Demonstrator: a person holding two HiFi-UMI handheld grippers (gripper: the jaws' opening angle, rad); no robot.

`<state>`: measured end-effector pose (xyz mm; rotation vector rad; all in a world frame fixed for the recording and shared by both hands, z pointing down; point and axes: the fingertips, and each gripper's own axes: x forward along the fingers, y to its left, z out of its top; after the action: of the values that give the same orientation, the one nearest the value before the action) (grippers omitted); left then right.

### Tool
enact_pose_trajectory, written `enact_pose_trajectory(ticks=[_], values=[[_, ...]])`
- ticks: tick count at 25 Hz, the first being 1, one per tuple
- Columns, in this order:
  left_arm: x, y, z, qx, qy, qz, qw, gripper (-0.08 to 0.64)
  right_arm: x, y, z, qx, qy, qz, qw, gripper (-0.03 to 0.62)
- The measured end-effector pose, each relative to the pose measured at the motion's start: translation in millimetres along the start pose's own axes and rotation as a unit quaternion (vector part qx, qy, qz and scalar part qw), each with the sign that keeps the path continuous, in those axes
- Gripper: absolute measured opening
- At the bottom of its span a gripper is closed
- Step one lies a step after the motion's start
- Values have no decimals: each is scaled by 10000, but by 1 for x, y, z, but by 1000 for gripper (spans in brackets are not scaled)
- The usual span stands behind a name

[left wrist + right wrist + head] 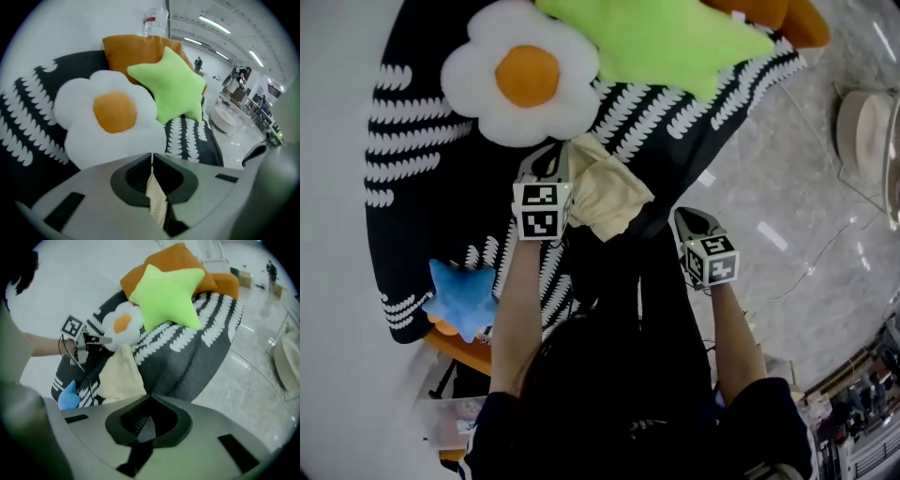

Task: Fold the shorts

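Observation:
The cream shorts (605,192) hang bunched over the near edge of a round black cushion with white leaf marks (422,187). My left gripper (548,155) is shut on their left edge. In the left gripper view a strip of cream cloth (157,201) sits pinched between the jaws of that gripper (152,157). My right gripper (687,217) is to the right of the shorts, at the cushion's rim and over the floor, apart from the cream cloth. Its jaws (149,401) are shut. A dark grey sliver shows between them; I cannot tell what it is. The right gripper view shows the shorts (121,376) dangling from the left gripper (105,339).
On the cushion lie a white flower pillow with an orange centre (523,75), a green star pillow (666,37) and an orange pillow (797,19). A blue star pillow (461,295) sits at the near left rim. Glossy floor (787,187) and a round white stool (862,131) are on the right.

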<state>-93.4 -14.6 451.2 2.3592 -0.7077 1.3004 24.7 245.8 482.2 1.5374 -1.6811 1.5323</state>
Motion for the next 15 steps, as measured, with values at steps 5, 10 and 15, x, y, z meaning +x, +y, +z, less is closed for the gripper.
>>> enact_pose_trajectory(ticks=[5,10,15], values=[[-74,13,31,-830,-756,205,9935,14,-51,48,64,-194,-958,-87,9952,11],[-171,13,50,-1253,-1507,-57,9806,8,-112,95,86,-612,-1405,-347,9876,11],[-233,-2,80,-1026,-2416,-633,9629,3,-154,115,135,-1351,-2018,-650,9679,9]])
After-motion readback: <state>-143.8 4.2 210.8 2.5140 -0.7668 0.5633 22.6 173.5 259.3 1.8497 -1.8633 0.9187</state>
